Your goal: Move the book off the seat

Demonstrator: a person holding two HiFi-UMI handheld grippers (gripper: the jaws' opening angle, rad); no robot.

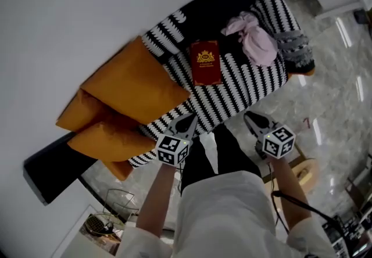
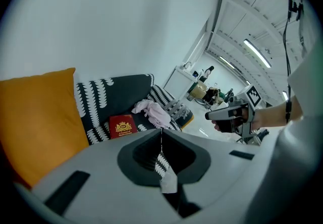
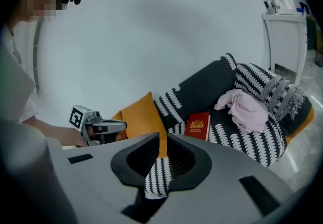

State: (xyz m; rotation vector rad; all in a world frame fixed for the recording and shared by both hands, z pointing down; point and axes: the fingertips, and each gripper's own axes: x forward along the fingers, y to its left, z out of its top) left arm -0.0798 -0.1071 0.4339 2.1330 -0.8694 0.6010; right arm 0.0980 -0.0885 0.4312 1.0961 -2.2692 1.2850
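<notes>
Marble floor (image 1: pixel 325 106) and a white wall (image 1: pixel 87 7) surround a seat (image 1: pixel 244 85) under a black-and-white patterned cover. Nearest, at six o'clock, the left gripper (image 1: pixel 189 120) and right gripper (image 1: pixel 251 117) hover, each with jaws pressed together on nothing. Beyond them, at twelve o'clock, the red book (image 1: pixel 206 62) lies flat on the seat. Orange cushions (image 1: pixel 136 82) sit at nine o'clock of it and a pink cloth (image 1: pixel 256 42) at two.
</notes>
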